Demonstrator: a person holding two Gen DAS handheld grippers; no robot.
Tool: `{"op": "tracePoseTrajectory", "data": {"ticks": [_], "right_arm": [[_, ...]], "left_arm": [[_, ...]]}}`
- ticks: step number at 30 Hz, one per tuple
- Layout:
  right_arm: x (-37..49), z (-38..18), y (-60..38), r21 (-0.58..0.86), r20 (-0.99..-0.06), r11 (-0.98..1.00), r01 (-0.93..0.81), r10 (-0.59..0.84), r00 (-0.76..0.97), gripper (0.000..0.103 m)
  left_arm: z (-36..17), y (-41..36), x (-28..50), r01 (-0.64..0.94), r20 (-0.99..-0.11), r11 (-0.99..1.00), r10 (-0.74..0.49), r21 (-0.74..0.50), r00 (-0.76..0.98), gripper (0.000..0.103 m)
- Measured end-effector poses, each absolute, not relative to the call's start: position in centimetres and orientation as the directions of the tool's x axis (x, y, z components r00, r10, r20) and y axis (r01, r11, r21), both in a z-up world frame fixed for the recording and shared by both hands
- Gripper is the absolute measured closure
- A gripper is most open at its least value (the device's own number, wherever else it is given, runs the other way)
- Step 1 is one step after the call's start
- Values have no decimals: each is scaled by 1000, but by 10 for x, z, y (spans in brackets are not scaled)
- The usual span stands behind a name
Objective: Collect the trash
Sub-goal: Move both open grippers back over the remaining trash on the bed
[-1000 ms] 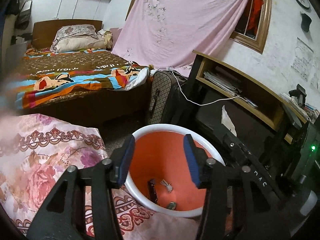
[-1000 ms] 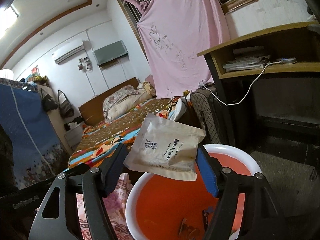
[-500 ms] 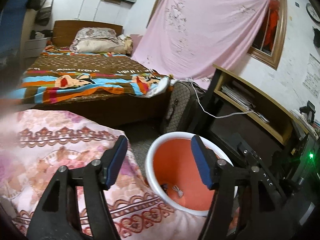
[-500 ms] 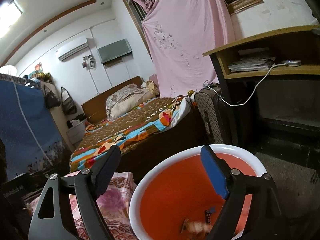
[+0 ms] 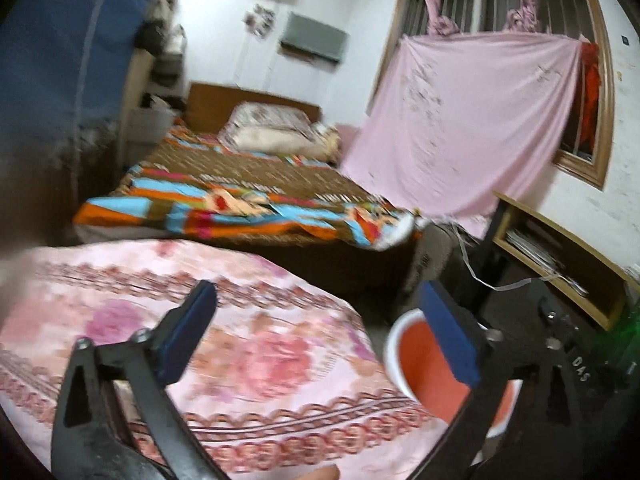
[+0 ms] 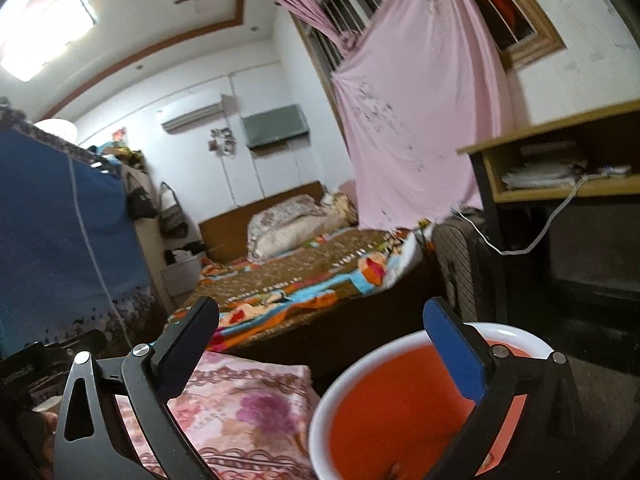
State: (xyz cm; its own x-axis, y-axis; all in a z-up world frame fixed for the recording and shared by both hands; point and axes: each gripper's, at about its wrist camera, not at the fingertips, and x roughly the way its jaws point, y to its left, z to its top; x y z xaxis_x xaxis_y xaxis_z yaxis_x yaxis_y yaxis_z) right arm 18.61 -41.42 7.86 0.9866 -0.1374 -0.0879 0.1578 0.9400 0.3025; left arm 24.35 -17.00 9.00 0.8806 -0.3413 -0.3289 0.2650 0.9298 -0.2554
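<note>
An orange basin with a white rim [image 6: 352, 376] stands on the floor at the lower right of the right wrist view; it also shows in the left wrist view [image 5: 416, 356], behind the right finger. My right gripper [image 6: 320, 344] is open and empty, above the basin's near edge. My left gripper [image 5: 316, 328] is open and empty, over the pink floral cloth [image 5: 256, 356] to the left of the basin. No trash shows on the cloth. The basin's bottom is mostly hidden.
A bed with a colourful blanket [image 5: 240, 192] lies behind. A wooden desk with shelves [image 6: 560, 168] stands at the right, with a dark suitcase [image 6: 456, 268] and a white cable [image 6: 548, 224] beside it. A blue wardrobe [image 6: 52, 232] is at the left.
My right gripper opened and let go of the white packet, which fell into the basin. Both grippers then rose and swung left, away from the basin, and the left opened wider.
</note>
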Motion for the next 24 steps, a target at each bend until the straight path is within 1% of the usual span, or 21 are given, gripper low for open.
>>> {"op": "tracePoseTrajectory", "data": {"ticks": [3,8,18,24], "right_arm": [[186,82,-403,280,-61,952,125,-113,992,0],[185,86,-379,241,-21,968,74,-70,997,0],[176,89,-319,154,60,986,-60,51,997,0],[170,90,-290,90,79,986,-138,131,988,0]], "left_arm": [[91,-154,234,217,-295,948,-282,-234,913,11],[88,-129,223,144,-281,968,-199,-205,939,11],[85,-80,199,38,-247,982,-85,-186,965,11],[86,-50,181,-21,-222,987,-15,-158,975,11]]}}
